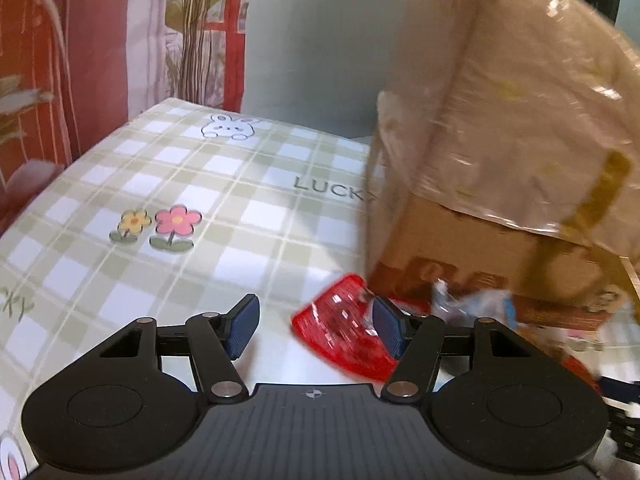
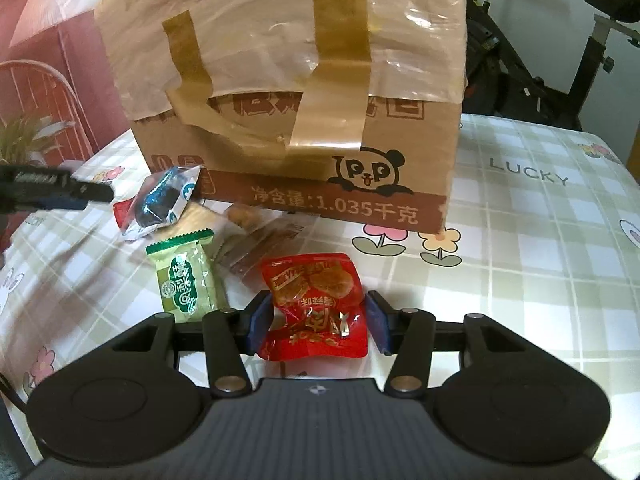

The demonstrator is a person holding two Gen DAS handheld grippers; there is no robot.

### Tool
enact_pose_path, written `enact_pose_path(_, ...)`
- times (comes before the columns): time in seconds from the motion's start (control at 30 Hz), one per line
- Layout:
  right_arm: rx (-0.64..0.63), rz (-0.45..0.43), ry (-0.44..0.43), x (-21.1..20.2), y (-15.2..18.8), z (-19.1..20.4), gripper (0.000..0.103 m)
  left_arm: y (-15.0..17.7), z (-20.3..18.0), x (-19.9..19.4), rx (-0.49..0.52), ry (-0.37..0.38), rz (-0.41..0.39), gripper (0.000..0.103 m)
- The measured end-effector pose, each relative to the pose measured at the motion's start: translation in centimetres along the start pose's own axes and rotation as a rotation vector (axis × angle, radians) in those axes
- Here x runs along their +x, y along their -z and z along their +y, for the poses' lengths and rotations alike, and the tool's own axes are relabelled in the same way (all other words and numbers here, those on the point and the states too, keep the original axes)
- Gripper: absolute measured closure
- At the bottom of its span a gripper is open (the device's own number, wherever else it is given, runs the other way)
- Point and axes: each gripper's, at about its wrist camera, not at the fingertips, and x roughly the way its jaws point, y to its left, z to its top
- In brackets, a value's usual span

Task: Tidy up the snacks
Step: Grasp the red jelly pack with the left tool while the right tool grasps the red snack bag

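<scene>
"LUCKY" on tablecloth (image 2: 528, 176), "1.035" on box (image 2: 360, 210)

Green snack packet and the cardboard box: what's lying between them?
In the right wrist view, a clear-wrapped brown snack lies between the green packet and the cardboard box, on the checked tablecloth.

Lighting's soft and even indoors, no harsh shadows, just faint ones under stuff on the worktop (image 2: 520, 240). Left wrist view is smeared with motion blur, the cardboard box (image 1: 500, 128) and red snack packet (image 1: 340, 328) are mush. Right wrist view is sharp. Glare on the box's tape (image 2: 420, 20). Fisheye bends edges, corners go black.
</scene>
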Motion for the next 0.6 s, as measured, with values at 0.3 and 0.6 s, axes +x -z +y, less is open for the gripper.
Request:
enact_pose_path(0.3, -0.004, -0.001, 0.004, 0.1, 0.0, 0.1, 0.050, -0.7, 0.0, 3.0, 0.074, 0.057, 0.017, 0.041)
enact_pose_path(0.6, -0.006, -0.004, 0.008, 0.1, 0.1, 0.2, 0.050, 0.6, -0.5, 2.2, 0.168, 0.125, 0.017, 0.043)
